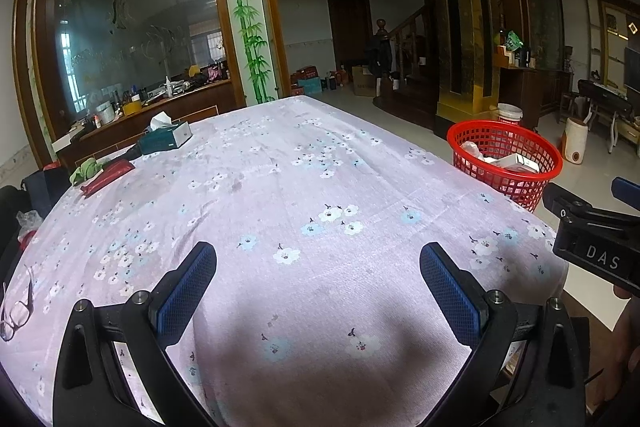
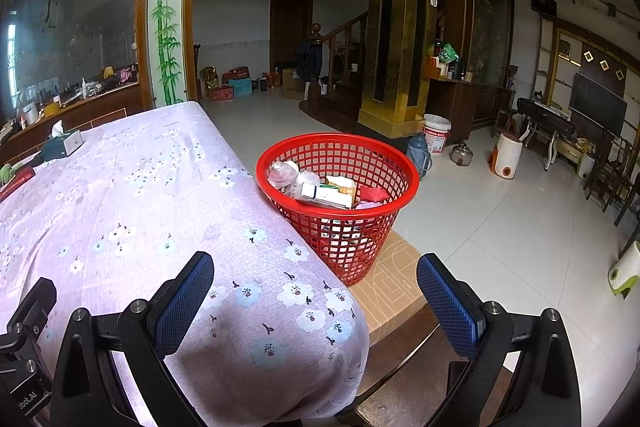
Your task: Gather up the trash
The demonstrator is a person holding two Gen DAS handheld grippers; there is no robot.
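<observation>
Two handheld grippers hover over the near end of a tabletop point(image 1: 280, 163) covered in a lilac cloth printed with small white and blue flowers. The left gripper point(image 1: 318, 291) has its blue-padded jaws spread wide with nothing between them, only the cloth below. The right gripper point(image 2: 315, 301) is likewise spread wide and empty, sitting above the tabletop's near right corner.

Just beside the right edge of the tabletop stands a red plastic lattice waste basket point(image 2: 384, 163), resting on a tan cardboard box point(image 2: 396, 279) with a pale line pattern. Inside the basket lies the collected trash point(image 2: 320, 187): crumpled clear plastic, a white carton, a yellowish wrapper and something red. From the left wrist view the same basket point(image 1: 520, 183) shows past the tabletop's far right edge with a white box in it.

At the far left end of the tabletop sit a dark teal tissue box point(image 1: 166, 139) with a white tissue sticking up, a flat red packet point(image 1: 108, 177) and a crumpled green cloth point(image 1: 86, 169) touching it. A pair of dark-framed glasses point(image 1: 16, 311) lies at the near left edge. The middle of the tabletop is bare cloth.

On the pale tiled floor beyond the basket stand a white plastic bucket point(image 2: 436, 133) and a blue thermos jug point(image 2: 418, 151).
</observation>
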